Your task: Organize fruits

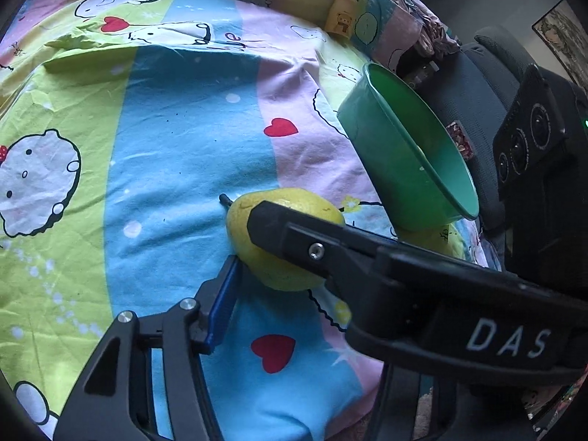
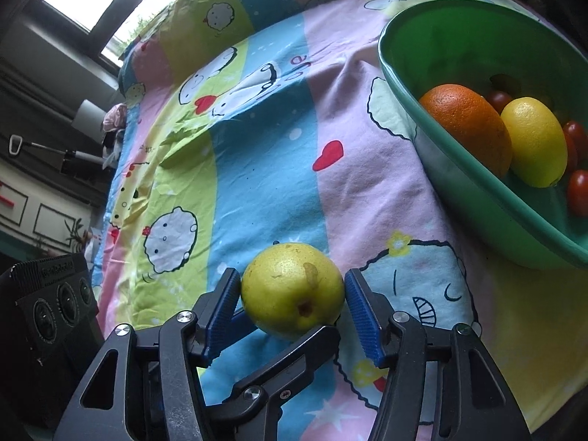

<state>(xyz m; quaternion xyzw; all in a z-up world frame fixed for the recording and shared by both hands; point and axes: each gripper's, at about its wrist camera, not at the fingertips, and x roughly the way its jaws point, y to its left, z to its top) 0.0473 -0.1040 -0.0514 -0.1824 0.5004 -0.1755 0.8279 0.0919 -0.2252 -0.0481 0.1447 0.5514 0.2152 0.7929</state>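
Observation:
A yellow-green pear (image 2: 292, 288) lies on the cartoon-print cloth between the blue pads of my right gripper (image 2: 293, 294). The left pad touches it and the right pad stands at its edge. In the left wrist view the pear (image 1: 279, 268) sits partly under the right gripper's black finger (image 1: 294, 235), with my left gripper's blue pad (image 1: 226, 294) touching its left side; the other left finger is hidden. A green bowl (image 2: 477, 191) at the right holds an orange (image 2: 466, 121), a lemon (image 2: 536, 139) and small red tomatoes (image 2: 577, 191).
The green bowl (image 1: 411, 147) stands near the cloth's right edge. A small yellow jar (image 1: 341, 14) stands at the far side. A dark chair (image 1: 488, 73) is beyond the edge. The left gripper's black camera block (image 2: 51, 312) is at lower left.

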